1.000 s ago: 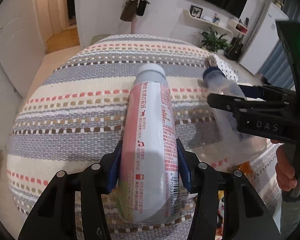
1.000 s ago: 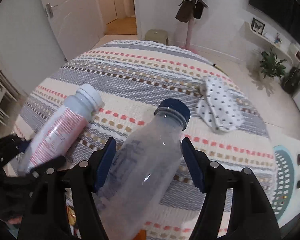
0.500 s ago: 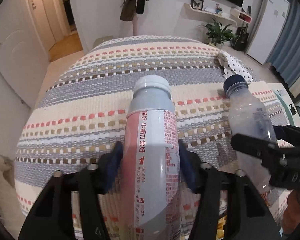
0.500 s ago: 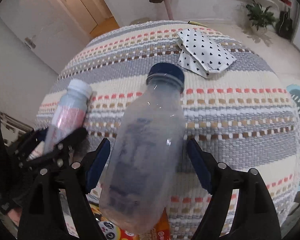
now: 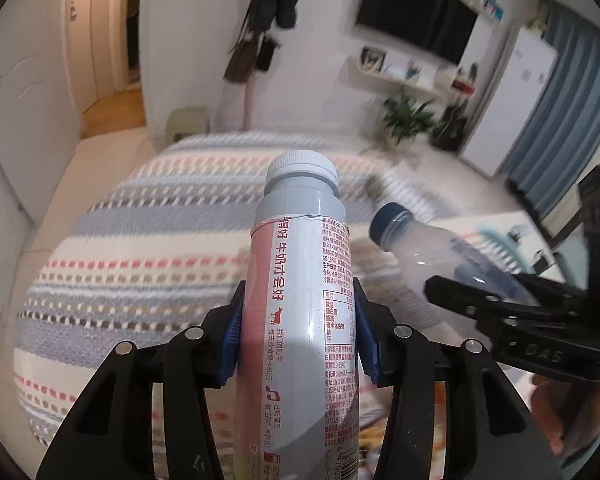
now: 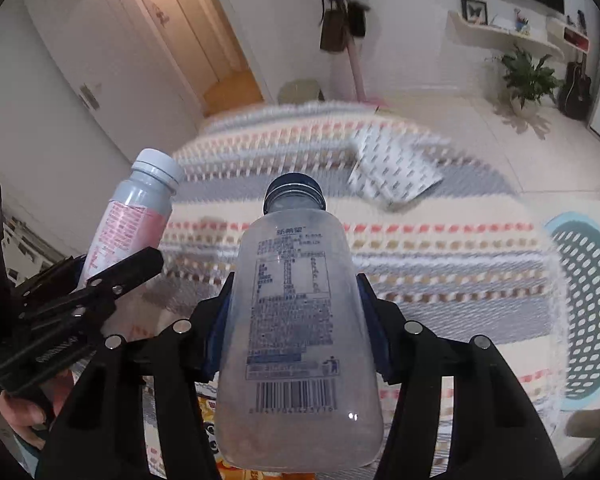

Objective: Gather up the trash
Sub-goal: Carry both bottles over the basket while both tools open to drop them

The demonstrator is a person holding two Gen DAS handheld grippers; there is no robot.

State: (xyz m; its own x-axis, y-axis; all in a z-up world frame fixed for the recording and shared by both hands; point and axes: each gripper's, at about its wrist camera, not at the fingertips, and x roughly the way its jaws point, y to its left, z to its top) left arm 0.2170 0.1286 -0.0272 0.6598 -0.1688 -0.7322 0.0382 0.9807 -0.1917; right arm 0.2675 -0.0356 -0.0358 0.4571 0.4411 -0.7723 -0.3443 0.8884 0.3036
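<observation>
My left gripper [image 5: 298, 336] is shut on a grey and pink milk bottle [image 5: 300, 280] with a pale cap, held up above the striped bed. The same bottle [image 6: 134, 216] shows at the left of the right wrist view. My right gripper [image 6: 296, 320] is shut on a clear plastic bottle [image 6: 296, 320] with a dark blue cap, also lifted above the bed. That clear bottle [image 5: 428, 252] shows at the right of the left wrist view, beside the milk bottle.
A striped bedspread [image 6: 440, 264] lies below both grippers. A folded dotted white cloth [image 6: 392, 172] rests on it further back. A teal perforated basket [image 6: 588, 300] stands at the bed's right side. Colourful wrappers [image 6: 212, 408] lie under the grippers. Doors, a coat rack and plants lie beyond.
Both grippers have lifted and tilted up with their bottles. More of the room and the basket has come into view. The bottles stay side by side.
</observation>
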